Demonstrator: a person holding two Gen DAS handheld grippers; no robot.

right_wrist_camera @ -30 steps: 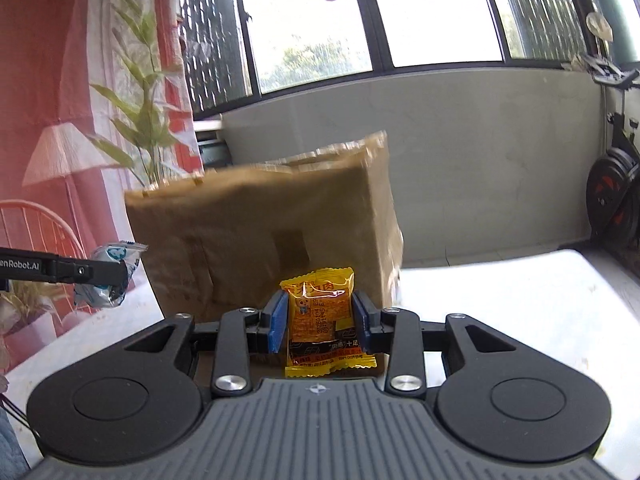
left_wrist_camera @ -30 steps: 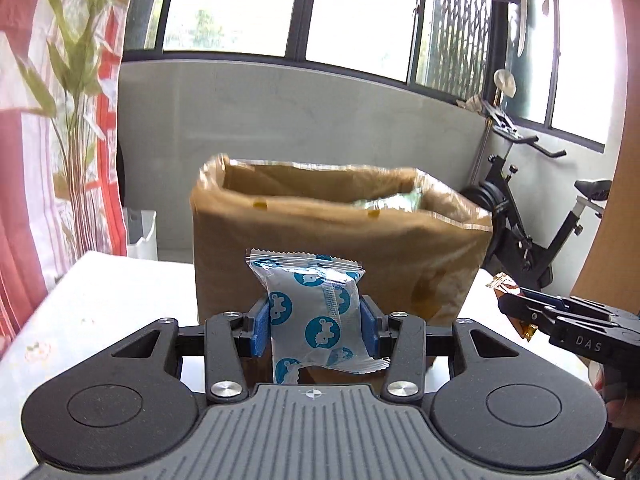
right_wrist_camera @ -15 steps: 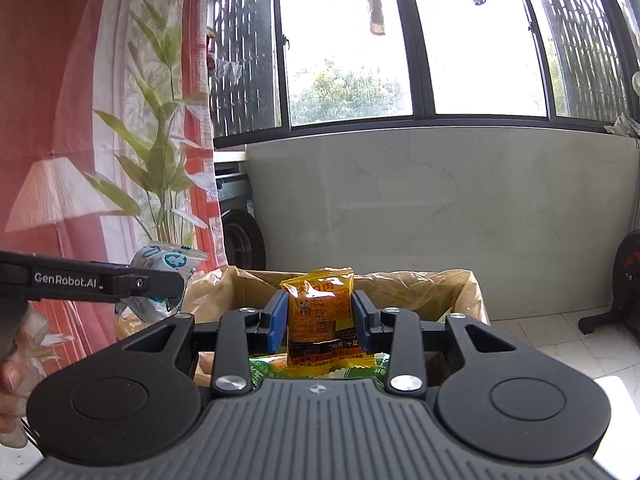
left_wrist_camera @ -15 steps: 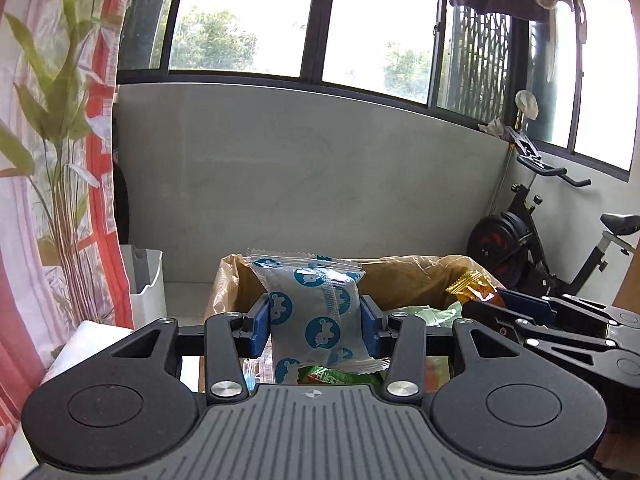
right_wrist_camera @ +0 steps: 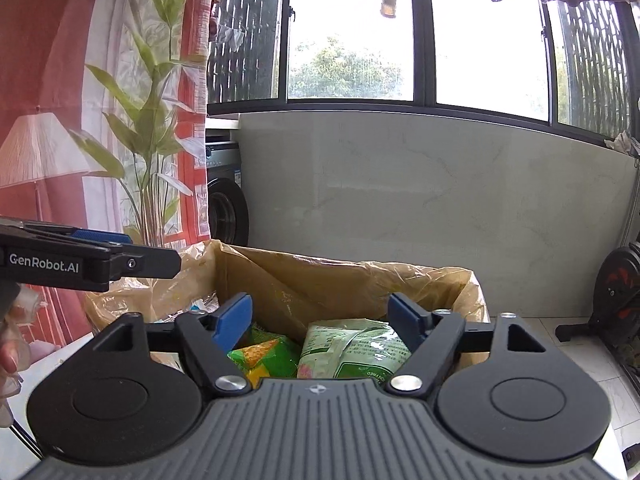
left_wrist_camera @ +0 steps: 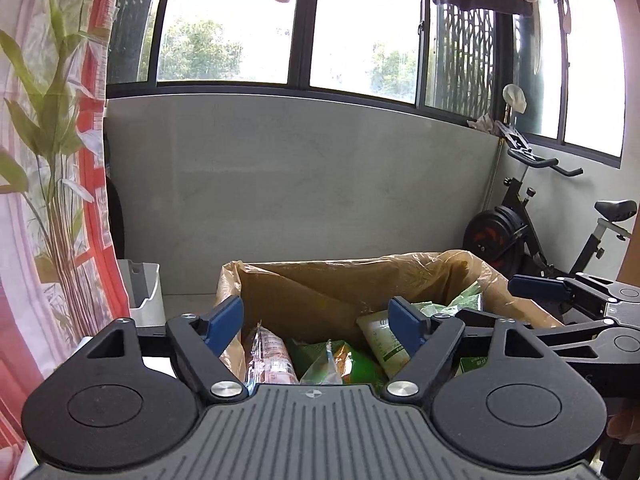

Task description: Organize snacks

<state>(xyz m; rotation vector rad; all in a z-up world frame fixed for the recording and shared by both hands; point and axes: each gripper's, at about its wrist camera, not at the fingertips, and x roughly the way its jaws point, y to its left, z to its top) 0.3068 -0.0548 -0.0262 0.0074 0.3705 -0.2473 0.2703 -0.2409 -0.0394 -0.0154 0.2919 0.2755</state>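
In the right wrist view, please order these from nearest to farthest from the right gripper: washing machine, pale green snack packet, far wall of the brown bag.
1. Pale green snack packet, just below the right gripper, inside the bag.
2. Far wall of the brown bag, straight ahead.
3. Washing machine, far left, by the curtain.

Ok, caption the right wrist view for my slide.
Right gripper, open and empty, above a lined cardboard box of snack packets.

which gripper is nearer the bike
Right. The right gripper lies between the left gripper and the bike, both over the box.

L tool just opened – empty, above snack-filled bag
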